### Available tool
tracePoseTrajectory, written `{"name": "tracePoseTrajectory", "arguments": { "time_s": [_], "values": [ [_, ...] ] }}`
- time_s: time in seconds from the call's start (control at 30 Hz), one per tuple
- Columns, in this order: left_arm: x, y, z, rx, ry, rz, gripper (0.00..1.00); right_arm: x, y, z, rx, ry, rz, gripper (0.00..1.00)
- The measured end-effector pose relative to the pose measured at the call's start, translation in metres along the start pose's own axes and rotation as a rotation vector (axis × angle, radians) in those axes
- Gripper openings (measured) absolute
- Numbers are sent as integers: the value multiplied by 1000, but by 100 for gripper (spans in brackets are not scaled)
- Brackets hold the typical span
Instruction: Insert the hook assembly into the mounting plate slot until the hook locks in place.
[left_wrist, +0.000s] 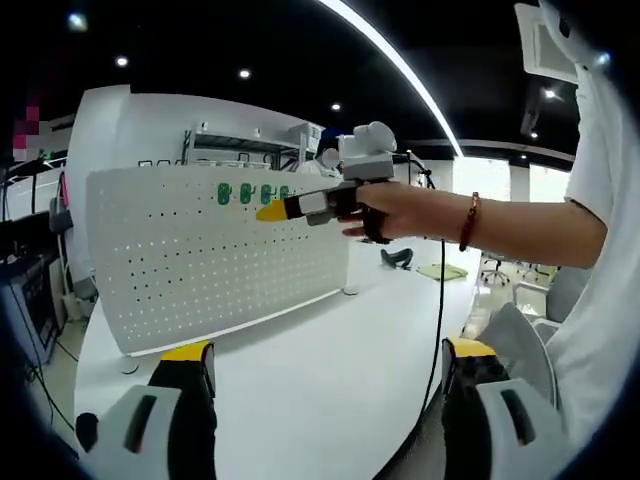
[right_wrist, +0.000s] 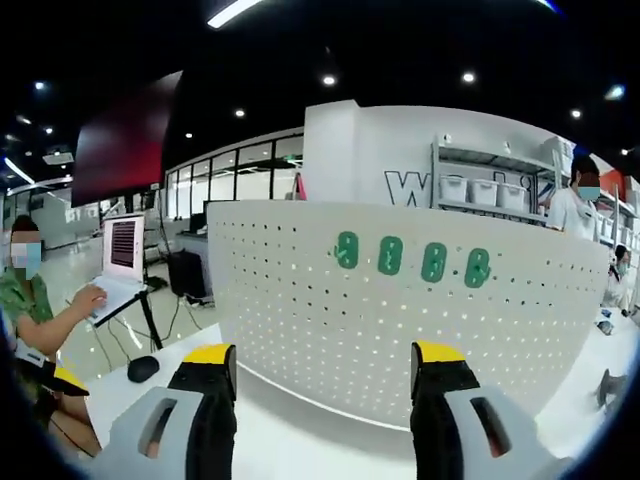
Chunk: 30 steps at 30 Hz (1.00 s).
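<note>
Standing upright along the far edge of the white table (left_wrist: 300, 380), the perforated mounting plate (left_wrist: 215, 255) carries a row of green hook pieces (right_wrist: 411, 258) near its top edge; four show in the right gripper view, touching the plate and well apart from the table surface. The right gripper (right_wrist: 325, 372) faces the plate squarely, its yellow-tipped jaws spread wide with nothing between them, the green pieces above and beyond the tips. In the left gripper view that same right gripper (left_wrist: 272, 210) reaches in from the right, held level in a person's hand (left_wrist: 385, 212) with a beaded bracelet at the wrist, its yellow tip just beside the green row — contact cannot be judged. The left gripper (left_wrist: 330, 360) hangs low over the table's near edge, jaws parted and empty, well apart from the plate; how the hooks seat in the holes is too small to make out.
</note>
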<state>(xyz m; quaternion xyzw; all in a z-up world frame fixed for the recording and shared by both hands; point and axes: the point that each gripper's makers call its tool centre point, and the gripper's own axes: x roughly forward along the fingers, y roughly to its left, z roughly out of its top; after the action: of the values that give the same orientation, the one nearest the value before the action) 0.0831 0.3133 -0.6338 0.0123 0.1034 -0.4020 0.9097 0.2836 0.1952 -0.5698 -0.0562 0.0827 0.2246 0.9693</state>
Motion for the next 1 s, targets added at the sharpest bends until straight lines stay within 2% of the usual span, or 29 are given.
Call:
{"name": "tracePoseTrajectory", "arguments": {
  "time_s": [0.1,0.3,0.53,0.6,0.73,0.83,1.0],
  "values": [
    [0,0,1,6,7,-4,96,-8,-4,-6,13,5,6,73],
    [0,0,7,22,7,2,96,-38,-4,-14,2,-4,18,75],
    [-1,0,6,31,19,13,96,-66,-3,-28,4,-5,34,77],
    [0,-1,5,31,23,18,96,-79,2,-35,37,-4,68,78],
    [1,-3,3,21,20,23,96,-98,5,-44,10,1,75,80],
    [2,-7,2,30,27,21,96,-109,3,-47,50,-11,76,81],
    [4,-10,5,23,12,25,97,-120,12,-57,8,-2,118,85]
  ]
}}
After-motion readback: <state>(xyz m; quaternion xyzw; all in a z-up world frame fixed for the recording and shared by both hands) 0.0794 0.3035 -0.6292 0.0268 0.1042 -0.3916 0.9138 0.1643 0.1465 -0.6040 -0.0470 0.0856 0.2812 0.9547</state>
